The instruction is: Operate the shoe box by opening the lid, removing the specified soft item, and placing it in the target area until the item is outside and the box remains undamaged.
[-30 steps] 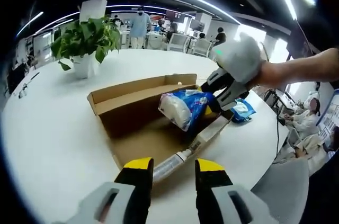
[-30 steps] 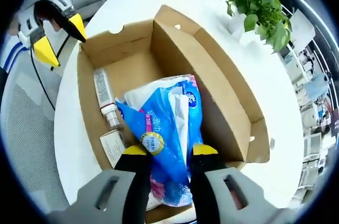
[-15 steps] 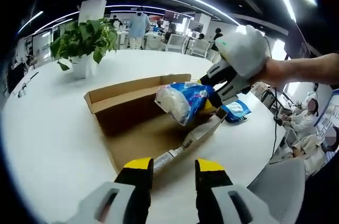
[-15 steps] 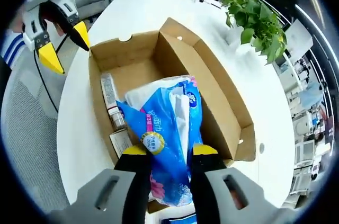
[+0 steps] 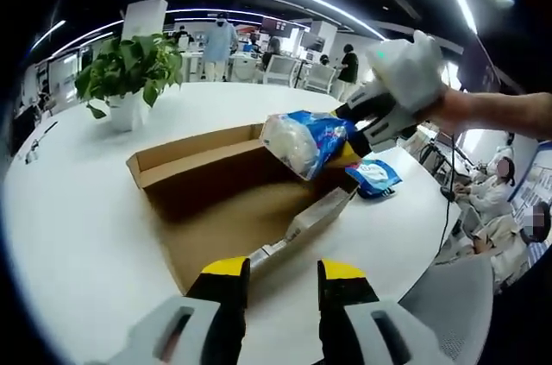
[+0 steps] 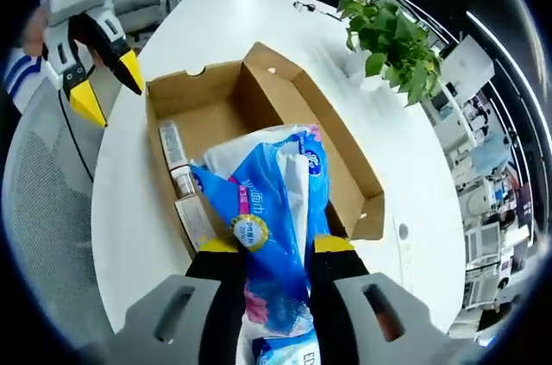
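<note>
Tissue pack (image 6: 274, 210) held in the air above an open cardboard shoe box (image 5: 216, 201).
From the left gripper view: potted plant (image 5: 125, 72) at ten o'clock on the white table (image 5: 78, 210), box at centre, left gripper (image 5: 280, 274) at six o'clock with jaws spread and holding nothing, right gripper (image 5: 349, 136) at two o'clock pinching the blue-and-white pack, another blue pack (image 5: 373, 177) lying on the table beside the box.

You have a leafy green plant in a white pot (image 5: 129, 80) standing on the round white table (image 5: 78, 210). A small blue-and-white packet (image 5: 373, 177) lies near the table's edge. People (image 5: 222, 41) stand among desks in the background.
</note>
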`<state>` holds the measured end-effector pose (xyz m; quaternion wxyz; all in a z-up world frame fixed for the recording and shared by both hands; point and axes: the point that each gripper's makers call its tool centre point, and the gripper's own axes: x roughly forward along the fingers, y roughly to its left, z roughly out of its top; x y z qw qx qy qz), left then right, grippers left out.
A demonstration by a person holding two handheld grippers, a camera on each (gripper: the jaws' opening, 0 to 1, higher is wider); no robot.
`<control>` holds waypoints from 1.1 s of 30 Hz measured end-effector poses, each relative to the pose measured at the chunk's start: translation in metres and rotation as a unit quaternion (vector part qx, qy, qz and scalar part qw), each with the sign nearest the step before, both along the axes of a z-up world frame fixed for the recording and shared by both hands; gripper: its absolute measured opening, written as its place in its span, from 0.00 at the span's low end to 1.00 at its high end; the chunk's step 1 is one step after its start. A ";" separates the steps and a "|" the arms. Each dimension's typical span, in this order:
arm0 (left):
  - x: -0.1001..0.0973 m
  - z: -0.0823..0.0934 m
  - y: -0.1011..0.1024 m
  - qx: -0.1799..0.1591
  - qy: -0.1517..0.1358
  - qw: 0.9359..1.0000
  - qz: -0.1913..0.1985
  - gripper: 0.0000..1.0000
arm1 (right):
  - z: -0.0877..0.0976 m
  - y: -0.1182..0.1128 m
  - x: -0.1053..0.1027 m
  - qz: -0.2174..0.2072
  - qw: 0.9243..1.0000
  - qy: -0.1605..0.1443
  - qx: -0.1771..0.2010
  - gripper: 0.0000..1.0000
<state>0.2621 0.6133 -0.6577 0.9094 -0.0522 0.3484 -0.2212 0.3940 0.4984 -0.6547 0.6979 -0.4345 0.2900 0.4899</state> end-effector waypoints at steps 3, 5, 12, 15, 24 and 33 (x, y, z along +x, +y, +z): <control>0.000 0.001 -0.004 0.001 -0.001 1.000 -0.004 0.31 | 0.005 -0.009 0.003 -0.008 1.000 -0.005 0.003 0.24; 0.001 0.001 -0.006 0.001 0.000 1.000 -0.006 0.31 | 0.007 -0.015 0.004 -0.013 1.000 -0.009 0.003 0.24; 0.003 0.003 -0.011 0.005 -0.002 1.000 -0.017 0.31 | 0.007 -0.045 0.005 -0.043 0.999 -0.012 0.004 0.24; 0.004 0.005 -0.015 0.006 -0.003 1.000 -0.022 0.31 | 0.005 -0.065 0.001 -0.063 0.998 -0.007 0.005 0.24; 0.005 0.004 -0.027 0.010 0.002 0.999 -0.039 0.31 | -0.007 -0.119 -0.007 -0.113 0.994 -0.001 0.001 0.25; 0.008 0.010 -0.041 0.010 0.001 0.998 -0.055 0.31 | -0.016 -0.183 -0.018 -0.171 0.985 0.005 -0.008 0.25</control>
